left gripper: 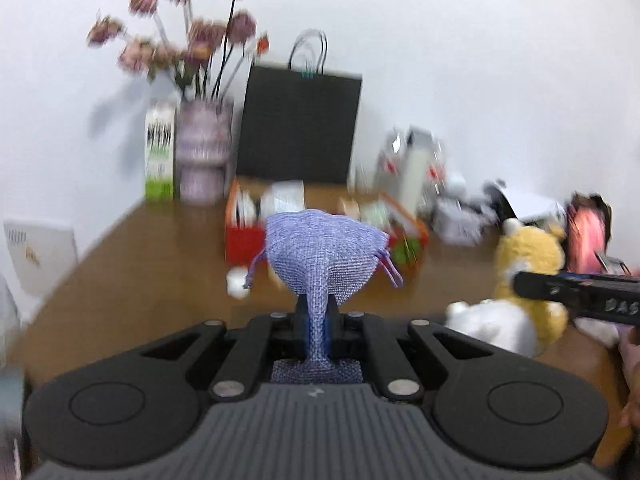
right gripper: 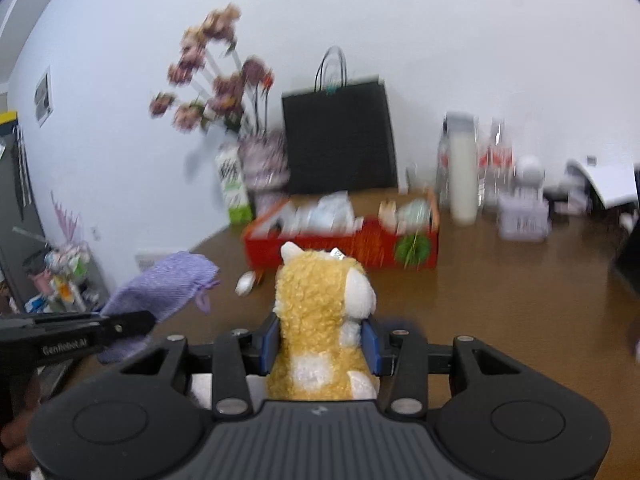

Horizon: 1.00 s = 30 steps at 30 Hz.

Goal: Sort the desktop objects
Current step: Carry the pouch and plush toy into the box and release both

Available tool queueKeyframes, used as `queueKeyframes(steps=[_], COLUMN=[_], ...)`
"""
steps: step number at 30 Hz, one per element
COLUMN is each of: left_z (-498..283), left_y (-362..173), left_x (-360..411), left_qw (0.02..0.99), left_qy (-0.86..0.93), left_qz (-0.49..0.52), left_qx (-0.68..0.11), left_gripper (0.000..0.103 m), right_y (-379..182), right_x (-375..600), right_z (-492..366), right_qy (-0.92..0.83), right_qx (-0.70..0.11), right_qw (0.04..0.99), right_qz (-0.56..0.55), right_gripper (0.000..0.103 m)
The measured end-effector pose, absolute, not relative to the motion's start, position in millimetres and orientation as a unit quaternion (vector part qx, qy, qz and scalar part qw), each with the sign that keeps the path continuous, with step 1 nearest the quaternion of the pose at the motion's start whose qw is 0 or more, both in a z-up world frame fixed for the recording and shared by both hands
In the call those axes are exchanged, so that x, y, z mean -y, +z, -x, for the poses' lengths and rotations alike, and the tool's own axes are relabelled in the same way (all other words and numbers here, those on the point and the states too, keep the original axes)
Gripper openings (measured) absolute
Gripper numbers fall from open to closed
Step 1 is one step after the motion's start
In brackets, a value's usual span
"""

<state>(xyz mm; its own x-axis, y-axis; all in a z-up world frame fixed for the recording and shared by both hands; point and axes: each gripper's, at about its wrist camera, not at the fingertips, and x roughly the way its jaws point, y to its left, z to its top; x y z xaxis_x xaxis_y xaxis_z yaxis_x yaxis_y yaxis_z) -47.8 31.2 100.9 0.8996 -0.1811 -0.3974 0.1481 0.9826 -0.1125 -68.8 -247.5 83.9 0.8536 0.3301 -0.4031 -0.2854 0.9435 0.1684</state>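
The left gripper (left gripper: 316, 312) has its fingers pinched on a purple pouch (left gripper: 324, 252) held above the bench (left gripper: 152, 264), while the right gripper (right gripper: 320, 344) has its fingers clamped on a yellow plush (right gripper: 320, 320), before the red box (right gripper: 344, 244).

A lilac woven pouch (left gripper: 324, 256), a yellow-and-white plush toy (right gripper: 320, 320), a red box (right gripper: 344, 240) and a black bag (left gripper: 298, 128) are being shown on a brown tabletop (left gripper: 160, 272).
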Motion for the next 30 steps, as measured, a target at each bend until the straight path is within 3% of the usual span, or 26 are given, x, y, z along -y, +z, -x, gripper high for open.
queueKeyframes(steps=[7, 10, 15, 20, 23, 24, 25, 27, 29, 30], left_z=[-125, -196, -281, -304, -308, -311, -315, -311, -305, -301], left_y=[163, 154, 97, 52, 35, 34, 31, 37, 51, 57], left_x=[-30, -25, -20, -6, -5, -6, -9, -16, -20, -21], left_qw=[0.974, 0.957, 0.926, 0.903, 0.889, 0.881, 0.871, 0.872, 0.879, 0.881], left_qy=[-0.069, -0.072, -0.035, -0.041, -0.028, -0.029, -0.04, -0.043, -0.045, -0.046], left_qz=[0.051, 0.059, 0.045, 0.009, -0.003, 0.001, 0.008, 0.031, 0.045, 0.048], left_qx=[-0.208, -0.276, -0.373, -0.428, -0.457, -0.473, -0.489, -0.487, -0.473, -0.468], left_gripper=[0.007, 0.007, 0.007, 0.008, 0.021, 0.041, 0.05, 0.048, 0.054, 0.067], right_y=[163, 174, 129, 51, 20, 19, 19, 18, 25, 31], right_x=[274, 272, 246, 222, 214, 212, 211, 205, 202, 203], right_z=[-85, -166, -284, -345, -354, -355, -356, -359, -356, -351], right_qy=[0.124, 0.117, 0.089, 0.048, 0.023, 0.024, 0.02, 0.017, 0.013, 0.015], right_qx=[-0.177, -0.215, -0.333, -0.44, -0.47, -0.469, -0.474, -0.489, -0.484, -0.476], right_qw=[0.974, 0.967, 0.937, 0.897, 0.882, 0.882, 0.88, 0.87, 0.871, 0.876], right_qz=[-0.067, -0.068, -0.049, -0.005, 0.03, 0.035, 0.042, 0.065, 0.081, 0.079], right_gripper=[0.04, 0.04, 0.04, 0.04, 0.043, 0.044, 0.047, 0.057, 0.06, 0.063])
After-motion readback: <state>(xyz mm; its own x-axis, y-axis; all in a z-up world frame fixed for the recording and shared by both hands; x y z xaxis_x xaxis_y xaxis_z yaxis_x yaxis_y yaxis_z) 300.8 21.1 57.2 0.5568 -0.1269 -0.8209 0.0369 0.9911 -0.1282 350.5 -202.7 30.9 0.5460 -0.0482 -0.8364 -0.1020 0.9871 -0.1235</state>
